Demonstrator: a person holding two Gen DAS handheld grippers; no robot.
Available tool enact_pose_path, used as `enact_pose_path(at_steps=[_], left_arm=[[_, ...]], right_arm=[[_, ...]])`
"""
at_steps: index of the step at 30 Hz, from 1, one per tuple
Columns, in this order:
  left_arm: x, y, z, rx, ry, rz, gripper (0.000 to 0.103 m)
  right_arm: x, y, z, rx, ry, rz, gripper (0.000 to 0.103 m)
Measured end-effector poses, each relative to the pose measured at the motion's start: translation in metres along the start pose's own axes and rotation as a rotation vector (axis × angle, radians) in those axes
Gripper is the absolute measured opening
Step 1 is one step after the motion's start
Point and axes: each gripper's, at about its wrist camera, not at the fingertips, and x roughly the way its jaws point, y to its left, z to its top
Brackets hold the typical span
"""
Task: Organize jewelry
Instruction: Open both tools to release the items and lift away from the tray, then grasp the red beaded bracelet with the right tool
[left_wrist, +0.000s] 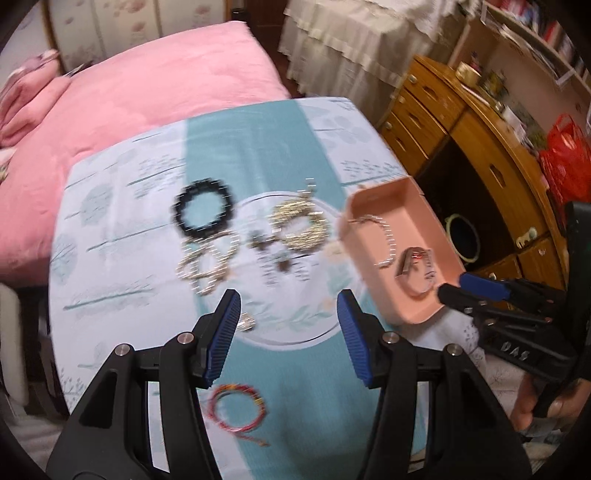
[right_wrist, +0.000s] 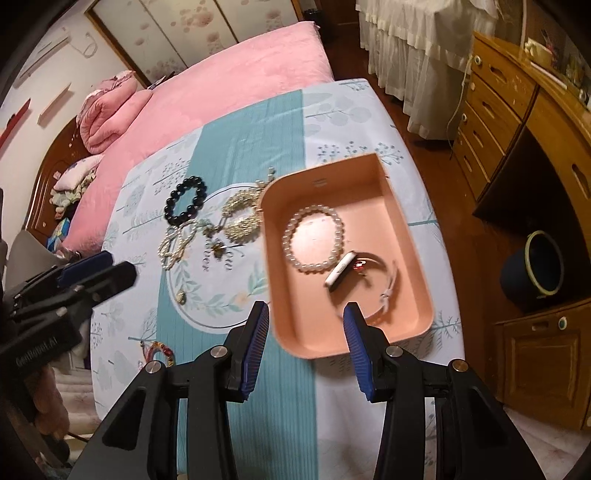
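Note:
My left gripper (left_wrist: 288, 295) hangs open over the teal cloth with nothing between its fingers. Beyond it lie a black bead bracelet (left_wrist: 203, 214), pearl strands (left_wrist: 207, 266), a gold chain pile (left_wrist: 299, 225) and small pendants (left_wrist: 273, 254). A red cord bracelet (left_wrist: 236, 410) lies under the gripper. My right gripper (right_wrist: 306, 310) is open above the near corner of the pink tray (right_wrist: 332, 173) and holds nothing. In the tray lie a pearl bracelet (right_wrist: 288, 243) and a white watch (right_wrist: 343, 273). The pink tray (left_wrist: 399, 206) and the right gripper (left_wrist: 452, 286) also show at the right of the left wrist view.
The cloth-covered table (right_wrist: 343, 110) stands against a pink bed (right_wrist: 240, 74). Wooden drawers (right_wrist: 491, 110) and a dark bucket (right_wrist: 532, 269) on the floor are to the right. A white curtain (right_wrist: 417, 55) hangs beyond the table. The left gripper (right_wrist: 118, 269) is at the left edge of the right wrist view.

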Motion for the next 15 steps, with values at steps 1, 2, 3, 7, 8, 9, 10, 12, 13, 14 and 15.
enact_pose_path(at_steps=[1,2,3,7,8,9,10,12,13,14,15], left_arm=[[-0.004,0.012,-0.004,-0.016,-0.001,0.004,0.051],[-0.008,0.024,-0.009,-0.031,-0.001,0.008,0.051],[-0.013,0.039,-0.016,-0.051,-0.001,0.017,0.051],[-0.025,0.081,-0.039,-0.104,0.004,0.046,0.051],[-0.027,0.089,-0.044,-0.112,0.007,0.051,0.051],[-0.030,0.100,-0.052,-0.124,0.010,0.057,0.051],[-0.031,0.107,-0.057,-0.130,0.013,0.062,0.051],[-0.031,0.119,-0.069,-0.137,0.020,0.076,0.051],[-0.030,0.123,-0.072,-0.138,0.023,0.081,0.051],[-0.029,0.129,-0.080,-0.137,0.027,0.089,0.051],[-0.028,0.133,-0.084,-0.136,0.031,0.090,0.051]], right_arm=[[-0.002,0.007,-0.001,-0.012,-0.005,-0.004,0.043],[-0.005,0.015,-0.002,-0.027,-0.011,-0.008,0.043],[-0.009,0.023,-0.004,-0.043,-0.017,-0.009,0.043],[-0.015,0.056,-0.008,-0.103,-0.036,-0.008,0.043],[-0.015,0.064,-0.009,-0.116,-0.036,-0.001,0.043],[-0.014,0.073,-0.011,-0.129,-0.033,0.009,0.043],[-0.015,0.081,-0.014,-0.142,-0.030,0.019,0.043],[-0.012,0.097,-0.018,-0.169,-0.017,0.038,0.042],[-0.008,0.105,-0.020,-0.184,-0.009,0.048,0.043],[-0.005,0.114,-0.023,-0.201,0.003,0.061,0.043],[0.000,0.124,-0.025,-0.218,0.013,0.070,0.043]])
